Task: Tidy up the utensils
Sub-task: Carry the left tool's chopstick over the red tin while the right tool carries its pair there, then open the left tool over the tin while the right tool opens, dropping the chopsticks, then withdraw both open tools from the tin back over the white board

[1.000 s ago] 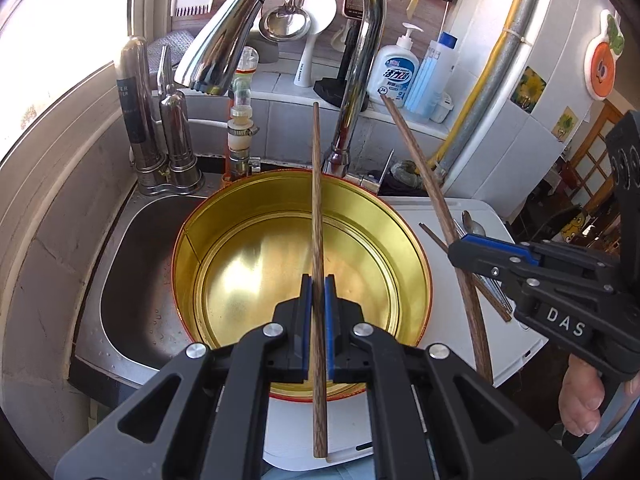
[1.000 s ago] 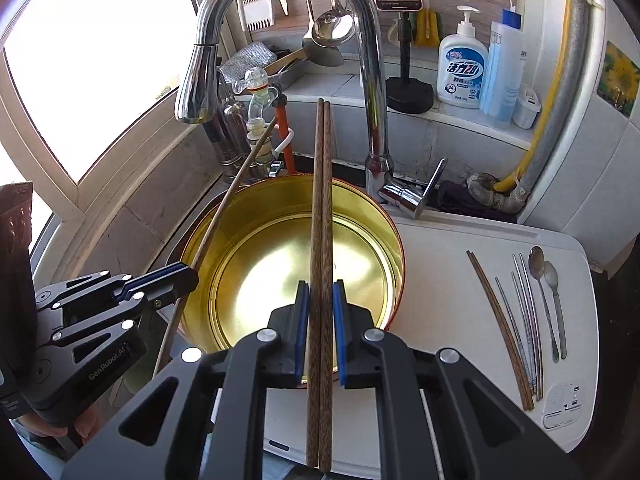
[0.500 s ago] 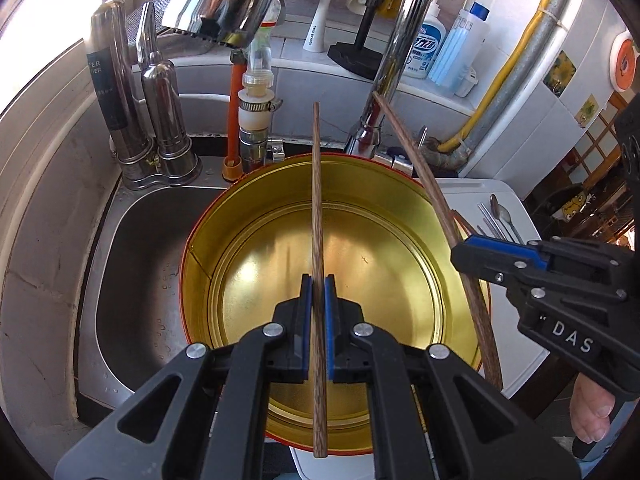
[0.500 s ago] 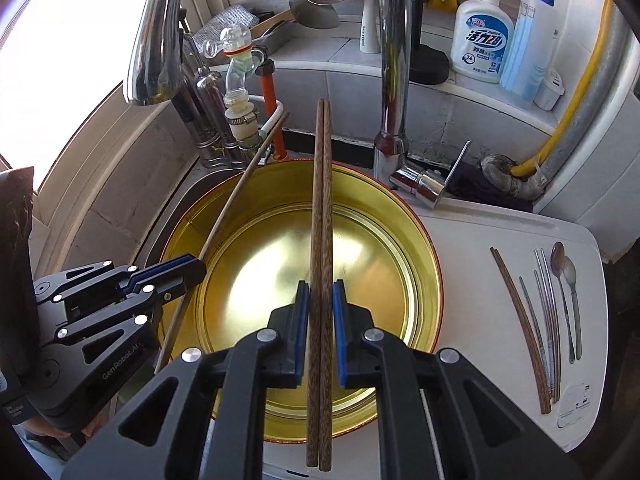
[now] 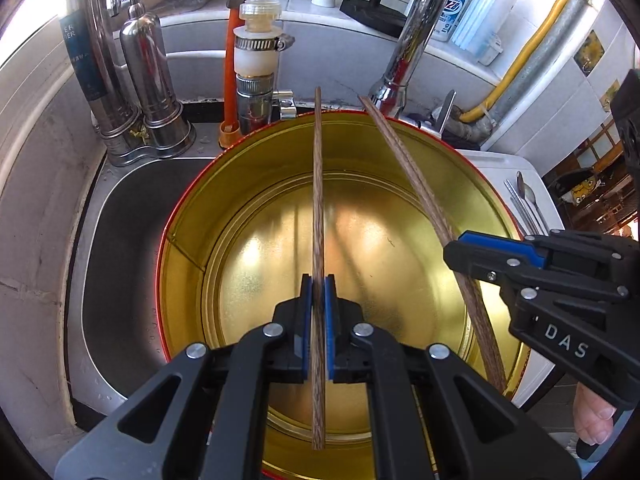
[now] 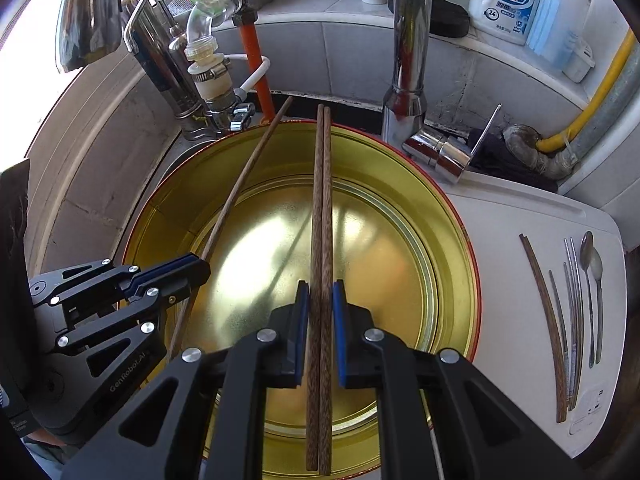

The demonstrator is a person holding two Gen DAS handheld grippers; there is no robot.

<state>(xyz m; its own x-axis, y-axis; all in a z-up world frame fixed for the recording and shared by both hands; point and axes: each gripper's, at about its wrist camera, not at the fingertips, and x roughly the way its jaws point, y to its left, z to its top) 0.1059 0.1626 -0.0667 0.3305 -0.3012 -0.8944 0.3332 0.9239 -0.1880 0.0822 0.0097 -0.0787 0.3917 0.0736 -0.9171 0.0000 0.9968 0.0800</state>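
A round gold tin (image 5: 192, 216) (image 6: 452, 216) with a red outside sits in the sink. My left gripper (image 5: 319, 284) (image 6: 200, 268) is shut on one brown wooden chopstick (image 5: 318, 184) (image 6: 236, 196), held above the tin's open top. My right gripper (image 6: 321, 292) (image 5: 452, 246) is shut on a pair of wooden chopsticks (image 6: 322, 200) (image 5: 416, 184), also above the tin, to the right of the left one. One wooden chopstick (image 6: 546, 312), metal chopsticks (image 6: 572, 308) and two spoons (image 6: 592, 268) lie on the white counter (image 6: 508, 240) to the right.
The steel sink (image 5: 116, 232) holds the tin. A chrome tap column (image 6: 406, 64) and its lever (image 6: 452, 156) stand behind the tin. Filter taps (image 5: 148, 92) stand at the back left. Soap bottles (image 6: 502, 0) sit on the back ledge.
Both grippers have moved forward and lower over the tin, which now fills more of each view. Both grips on the chopsticks are unchanged.
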